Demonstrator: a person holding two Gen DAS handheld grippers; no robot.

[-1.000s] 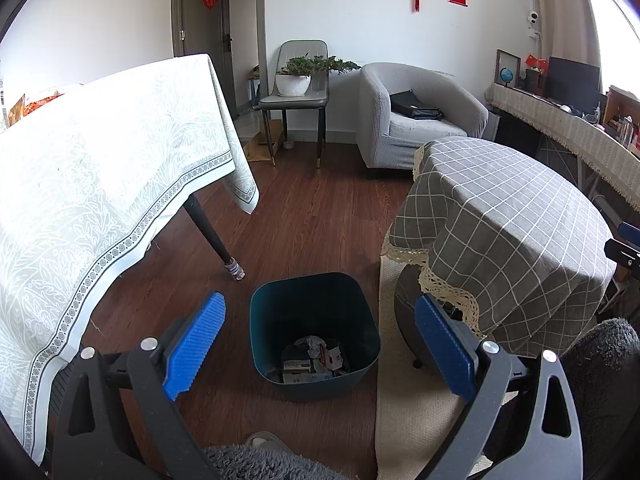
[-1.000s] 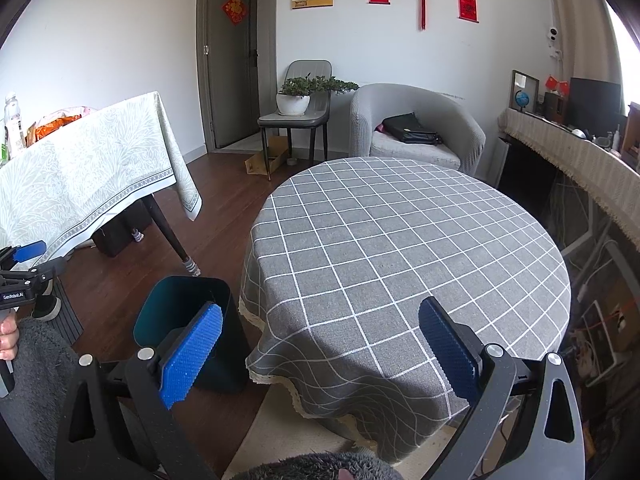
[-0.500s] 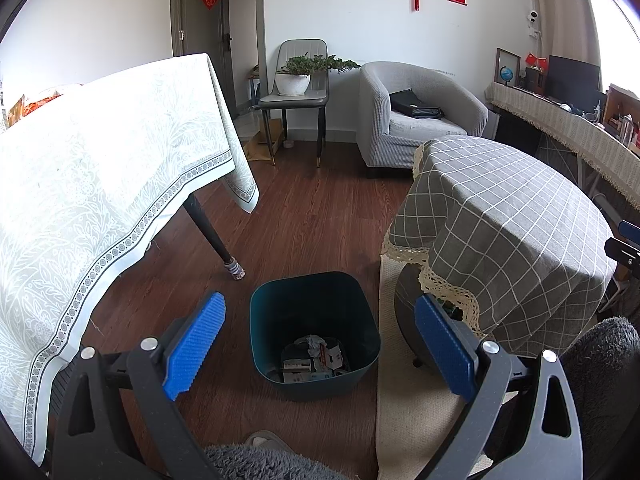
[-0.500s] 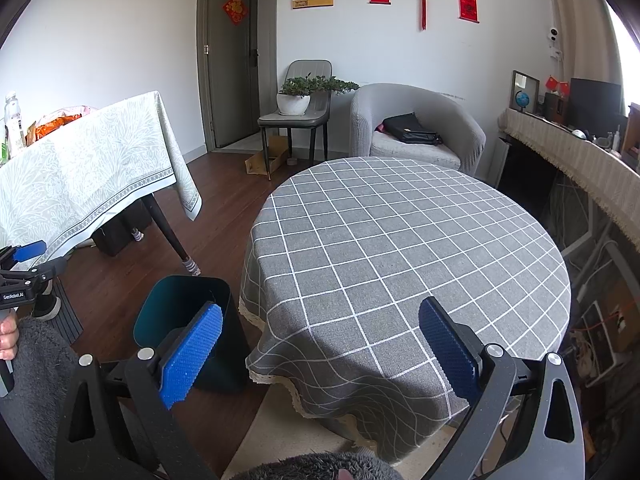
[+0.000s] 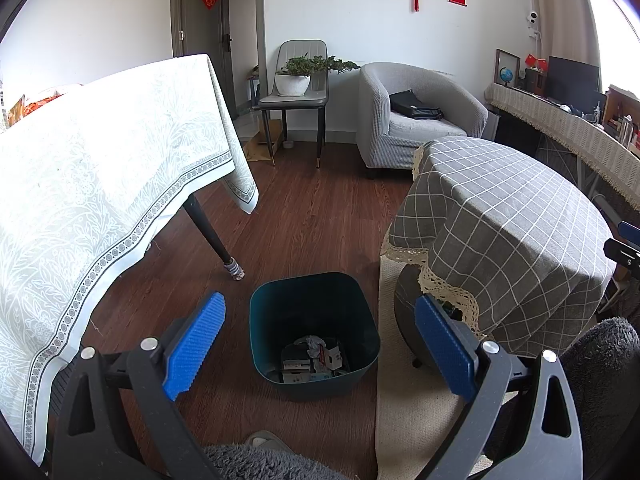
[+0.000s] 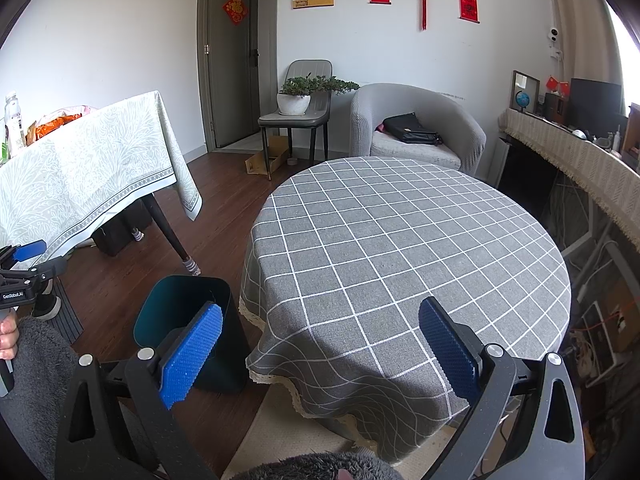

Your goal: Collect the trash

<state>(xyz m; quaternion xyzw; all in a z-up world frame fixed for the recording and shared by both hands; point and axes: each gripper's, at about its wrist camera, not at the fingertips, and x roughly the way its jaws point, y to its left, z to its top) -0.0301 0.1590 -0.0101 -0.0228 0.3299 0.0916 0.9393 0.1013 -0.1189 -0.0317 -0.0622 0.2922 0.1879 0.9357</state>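
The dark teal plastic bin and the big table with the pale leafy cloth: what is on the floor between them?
Only bare brown wood floor, plus the table's dark leg in its little sock. The left wrist view shows it best.

**Quick headcount of this room**

Standing here I count two grippers, the left gripper [image 5: 320, 340] and the right gripper [image 6: 320, 354], each with two blue pads. One teal bin [image 5: 314, 308] on the floor, with a small heap of trash [image 5: 314, 354] I can't count piece by piece. Two tables: one round table [image 6: 400, 248], one long table [image 5: 100, 152]. One armchair [image 6: 416, 128], one dining chair [image 6: 298, 116], one potted plant [image 6: 296, 98]. Three red hangings on the wall.
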